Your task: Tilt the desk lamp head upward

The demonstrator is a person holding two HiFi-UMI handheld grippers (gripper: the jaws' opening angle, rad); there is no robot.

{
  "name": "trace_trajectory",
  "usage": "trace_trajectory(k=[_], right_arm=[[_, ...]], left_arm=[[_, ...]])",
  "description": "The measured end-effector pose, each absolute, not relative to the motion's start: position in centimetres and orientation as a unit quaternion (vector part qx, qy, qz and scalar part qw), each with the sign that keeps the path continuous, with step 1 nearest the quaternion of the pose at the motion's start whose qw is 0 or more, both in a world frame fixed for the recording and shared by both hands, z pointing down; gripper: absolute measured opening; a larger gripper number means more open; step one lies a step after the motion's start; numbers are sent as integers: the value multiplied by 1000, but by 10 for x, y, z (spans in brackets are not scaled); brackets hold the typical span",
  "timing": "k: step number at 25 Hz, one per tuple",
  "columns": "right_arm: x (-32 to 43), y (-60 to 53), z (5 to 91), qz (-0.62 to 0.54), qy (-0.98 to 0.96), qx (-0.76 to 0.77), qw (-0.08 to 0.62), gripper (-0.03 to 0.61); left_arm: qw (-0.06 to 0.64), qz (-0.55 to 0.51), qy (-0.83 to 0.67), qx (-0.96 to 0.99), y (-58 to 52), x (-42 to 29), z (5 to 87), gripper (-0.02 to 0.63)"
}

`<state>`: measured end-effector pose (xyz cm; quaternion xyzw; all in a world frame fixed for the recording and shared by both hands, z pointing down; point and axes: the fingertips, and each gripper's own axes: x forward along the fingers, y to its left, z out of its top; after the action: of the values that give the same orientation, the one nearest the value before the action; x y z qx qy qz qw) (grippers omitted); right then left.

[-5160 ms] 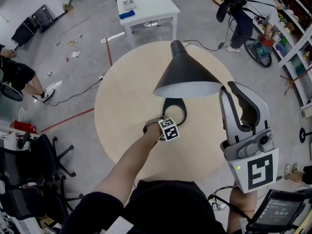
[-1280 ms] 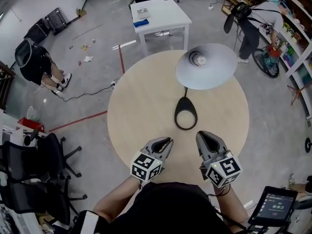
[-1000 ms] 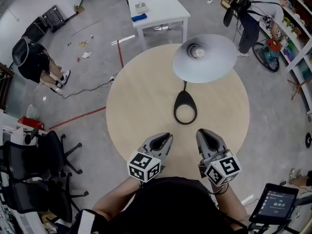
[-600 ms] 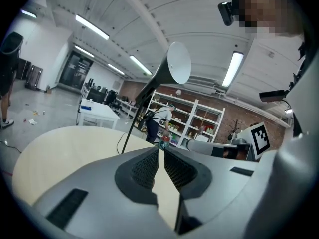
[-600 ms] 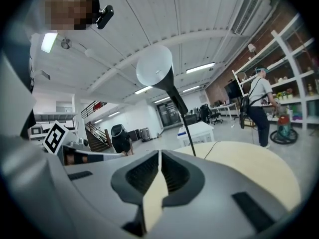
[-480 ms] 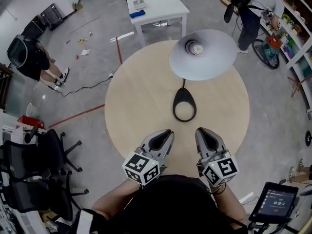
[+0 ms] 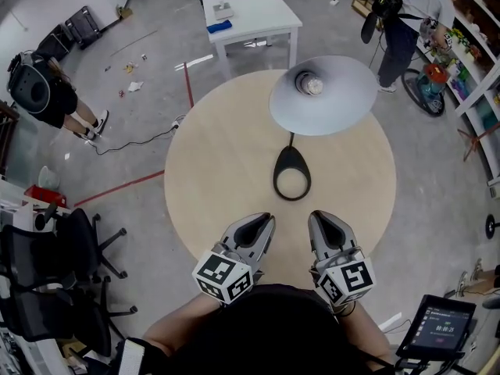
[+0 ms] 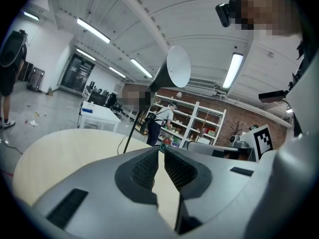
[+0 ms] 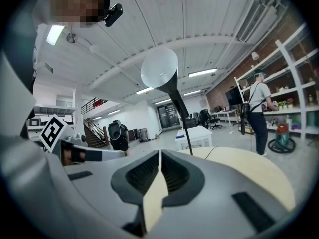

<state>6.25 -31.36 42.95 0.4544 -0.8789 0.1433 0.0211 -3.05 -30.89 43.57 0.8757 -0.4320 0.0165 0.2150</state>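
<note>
The desk lamp stands on the round wooden table [image 7: 211, 170]. Its grey cone head [image 7: 323, 94] is tilted upward, so the bulb [image 7: 311, 84] shows inside. A thin stem drops to the black ring base [image 7: 291, 174]. My left gripper [image 7: 264, 222] and right gripper [image 7: 318, 219] rest side by side at the table's near edge, well short of the base, both shut and holding nothing. In the left gripper view the lamp head [image 8: 178, 66] rises beyond the gripper [image 8: 160, 149]. The right gripper view shows the lamp head [image 9: 159, 67] above the gripper [image 9: 159, 153].
A white square table [image 7: 248, 10] stands beyond the round one. One person [image 7: 402, 22] is at the shelves on the far right and another [image 7: 43, 92] on the left. Office chairs [image 7: 55, 264] sit at the near left, a tablet [image 7: 433, 334] at the near right.
Five seconds ago the lamp head faced down with both grippers at the lamp; now it faces up and they sit at the near edge. Over the last second they barely moved.
</note>
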Motion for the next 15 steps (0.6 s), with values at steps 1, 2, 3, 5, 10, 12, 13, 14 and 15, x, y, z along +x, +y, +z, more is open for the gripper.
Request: trace_trajectory(k=[1, 2, 3, 5, 10, 12, 13, 14, 15], right_arm=[[63, -313, 429, 142, -879, 454, 22, 15], [63, -314, 428, 142, -880, 454, 22, 15], [64, -314, 427, 141, -880, 454, 21, 15], [65, -315, 426, 140, -880, 454, 19, 15], [66, -314, 424, 137, -879, 456, 17, 15], [67, -313, 425, 137, -879, 456, 16, 15], [67, -313, 425, 138, -879, 456, 15, 15], [68, -313, 425, 139, -879, 456, 14, 15], [69, -313, 425, 139, -878, 457, 14, 15]], left_arm=[[215, 17, -431, 876, -309, -30, 435, 41], [216, 17, -431, 876, -309, -29, 435, 41], [217, 18, -430, 876, -309, -28, 436, 41], [216, 19, -430, 876, -308, -26, 437, 41], [204, 19, -435, 877, -308, -29, 434, 41], [203, 19, -436, 876, -308, -29, 433, 41], [204, 19, -436, 876, -308, -29, 433, 41], [206, 19, -436, 876, -308, -28, 434, 41], [207, 20, -435, 876, -308, -28, 434, 41]])
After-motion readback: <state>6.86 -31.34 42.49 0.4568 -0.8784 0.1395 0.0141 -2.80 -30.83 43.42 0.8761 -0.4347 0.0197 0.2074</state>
